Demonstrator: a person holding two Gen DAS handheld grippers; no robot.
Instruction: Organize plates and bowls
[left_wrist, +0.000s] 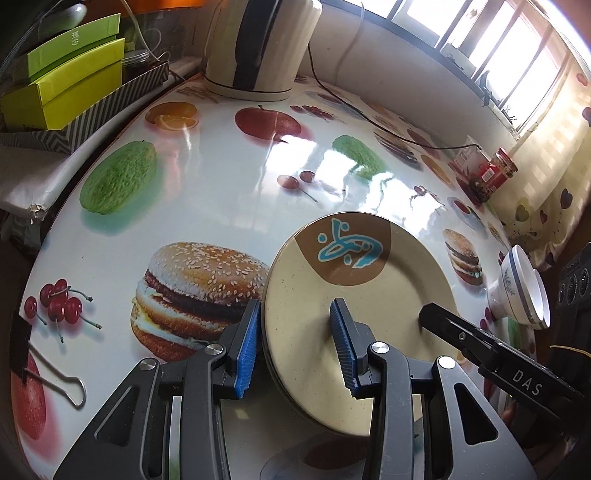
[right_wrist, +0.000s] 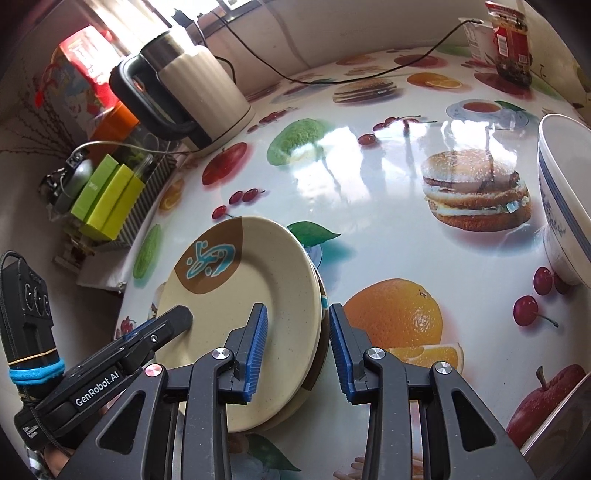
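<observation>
**Jaws on both rims of the plate stack, two-handed carry**

Left gripper (left_wrist: 295, 347) sits closest to its lens: jaws part-open, straddling the left rim of the plates (left_wrist: 354, 314), one blue pad outside the edge, one on the top face. Can't tell if the pads actually press; looks like a loose pinch. Right gripper (right_wrist: 297, 350) mirrors it on the opposite rim, jaws somewhat narrower, one pad over the top plate, one outside the stacked edges. My read: opposing rim grips keep a wide, flat stack level, which one gripper couldn't do.

Largest to smallest:
- Tabletop (left_wrist: 229, 184): glossy fruit-and-burger print, big bare patch ahead of the stack. Plenty of room to slide or set down toward the middle.
- Kettle (right_wrist: 192, 92): far edge, cord trailing across the back. Well apart from the plates; keep the stack short of the cord.
- Green boxes (left_wrist: 70, 85): in a striped tray at the far left, beyond the tabletop's edge line. Not in the path.
- Plates: beige, brown patch with blue mark, at least two stacked, near the front edge. Whether they're lifted or resting, can't tell.
- Bowl (right_wrist: 565, 206): white, blue band, close on the right, tilted in view. Tightest clearance for the right gripper.
- Jar (left_wrist: 498, 173): far right, by the curtain, clear.
- Binder clip (left_wrist: 48, 354): front left, apart.
</observation>
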